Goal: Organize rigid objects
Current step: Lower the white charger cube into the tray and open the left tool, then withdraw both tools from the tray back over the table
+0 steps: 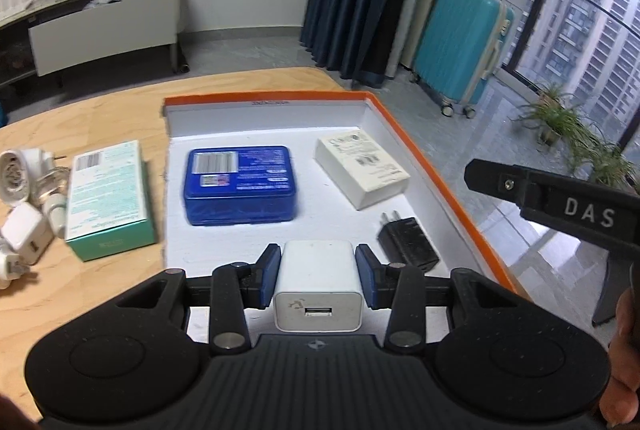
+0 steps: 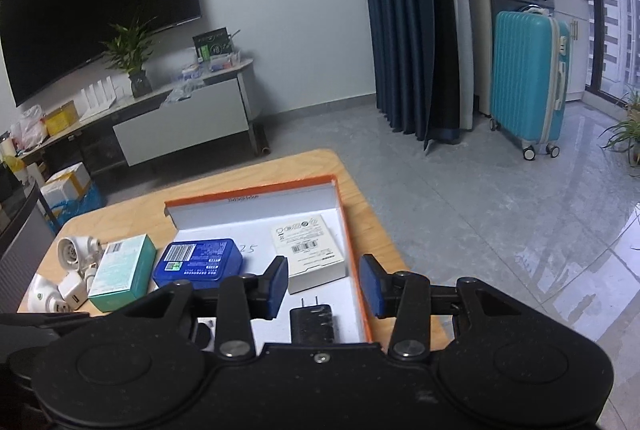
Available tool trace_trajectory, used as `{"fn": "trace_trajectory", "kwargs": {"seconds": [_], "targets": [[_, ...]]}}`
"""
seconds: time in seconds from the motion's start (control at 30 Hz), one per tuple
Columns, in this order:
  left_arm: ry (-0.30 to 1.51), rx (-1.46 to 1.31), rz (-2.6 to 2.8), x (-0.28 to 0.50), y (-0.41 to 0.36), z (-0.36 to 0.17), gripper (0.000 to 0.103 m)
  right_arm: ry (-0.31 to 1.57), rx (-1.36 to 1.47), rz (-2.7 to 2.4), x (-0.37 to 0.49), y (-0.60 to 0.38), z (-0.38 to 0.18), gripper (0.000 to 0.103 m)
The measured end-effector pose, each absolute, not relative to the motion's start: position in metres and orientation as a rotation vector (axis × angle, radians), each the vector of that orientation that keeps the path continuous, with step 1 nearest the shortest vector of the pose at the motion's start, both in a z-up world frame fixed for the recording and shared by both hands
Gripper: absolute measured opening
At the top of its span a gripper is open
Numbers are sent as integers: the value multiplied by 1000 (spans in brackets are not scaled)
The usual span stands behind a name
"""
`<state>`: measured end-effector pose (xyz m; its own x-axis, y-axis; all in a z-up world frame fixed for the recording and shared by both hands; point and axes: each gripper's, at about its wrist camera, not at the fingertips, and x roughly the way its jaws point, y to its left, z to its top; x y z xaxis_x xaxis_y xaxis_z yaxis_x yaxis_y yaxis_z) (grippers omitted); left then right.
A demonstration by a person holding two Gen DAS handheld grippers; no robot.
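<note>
My left gripper (image 1: 318,256) is shut on a white USB charger (image 1: 318,294), held over the near end of a shallow white box with an orange rim (image 1: 440,182). Inside the box lie a blue tin (image 1: 240,186), a white carton (image 1: 360,166) and a black plug charger (image 1: 408,246). My right gripper (image 2: 325,284) is open above the black charger (image 2: 312,322); its pads (image 2: 278,286) stand clear of it on both sides. Left of the box, a teal carton (image 2: 122,272) and several white adapters (image 2: 72,270) rest on the table.
The wooden table (image 1: 256,82) has a rounded far edge with grey floor beyond. The right gripper's black frame (image 1: 560,206) reaches in past the box's right rim. A teal suitcase (image 2: 528,82), dark curtains and a TV stand (image 2: 180,122) stand farther back.
</note>
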<state>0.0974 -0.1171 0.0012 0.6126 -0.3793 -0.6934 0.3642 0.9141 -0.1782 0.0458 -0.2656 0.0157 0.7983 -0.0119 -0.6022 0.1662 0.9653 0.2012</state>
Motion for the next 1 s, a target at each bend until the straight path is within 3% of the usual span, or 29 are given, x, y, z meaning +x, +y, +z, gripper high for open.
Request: {"fn": "trace_trajectory", "kwargs": {"seconds": [0.07,0.1,0.13,0.3,0.57,1.0], "targets": [[799,-22,-459,97,-118,3,43,640,252,-89,44,-264,18,52],[794,-21,-466,97,-119,5,47,637,250,-84,43,-263,20,54],[785,-22,-459,96,-118,7,59,632,247,-81,42,-261,22,56],[773,-18,-418,91,-110,15,71,619,245,-71,40,-253,28,75],[750,6,-291,82,-89,31,101,623,244,-51,37,-237,32,88],[763,-42,-187,66,-36,30,103,655,221,21,35,-197,30,92]]}}
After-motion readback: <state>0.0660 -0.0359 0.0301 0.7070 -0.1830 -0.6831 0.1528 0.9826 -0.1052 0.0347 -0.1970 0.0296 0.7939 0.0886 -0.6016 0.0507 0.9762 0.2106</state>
